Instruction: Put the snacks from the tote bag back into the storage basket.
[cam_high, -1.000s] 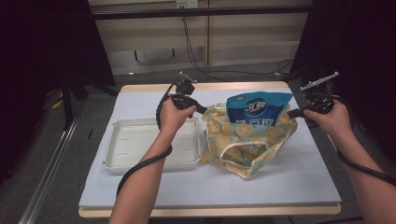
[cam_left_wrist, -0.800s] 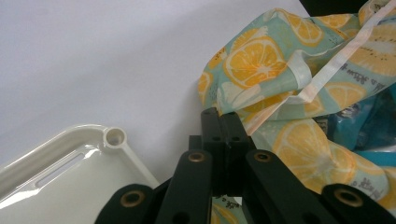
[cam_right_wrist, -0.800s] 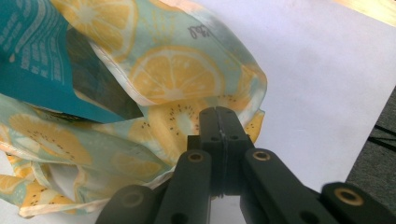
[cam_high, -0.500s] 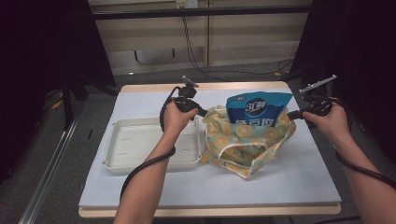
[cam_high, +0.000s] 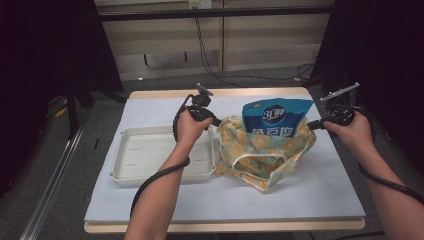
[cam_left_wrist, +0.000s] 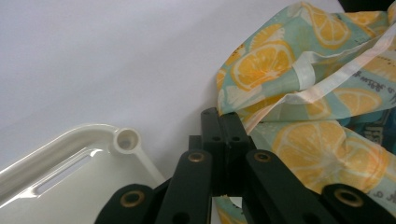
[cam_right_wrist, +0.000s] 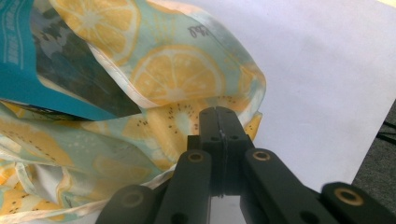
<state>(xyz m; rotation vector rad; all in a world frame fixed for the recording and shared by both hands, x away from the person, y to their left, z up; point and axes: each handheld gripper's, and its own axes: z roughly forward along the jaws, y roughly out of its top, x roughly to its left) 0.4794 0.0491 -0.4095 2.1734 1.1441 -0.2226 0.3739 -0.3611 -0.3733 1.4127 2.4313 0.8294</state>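
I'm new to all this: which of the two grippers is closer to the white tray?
Left. The left gripper sits just past the white tray's far right corner, shut on the fruit-print bag; the right gripper grips the bag's opposite side.

A table (cam_high: 320, 200) with a pale wooden edge is seen in the middle of the room, and its top is covered by a light sheet. Behind it, a wall (cam_high: 260, 45) made of pale panels is seen. Black cables (cam_high: 210, 55) are hung down this wall and are laid along the grey floor (cam_high: 60, 165). Dark curtains (cam_high: 45, 60) are hung at both sides. A metal rail (cam_high: 50, 190) is laid on the floor at the left. The table is lit from above.
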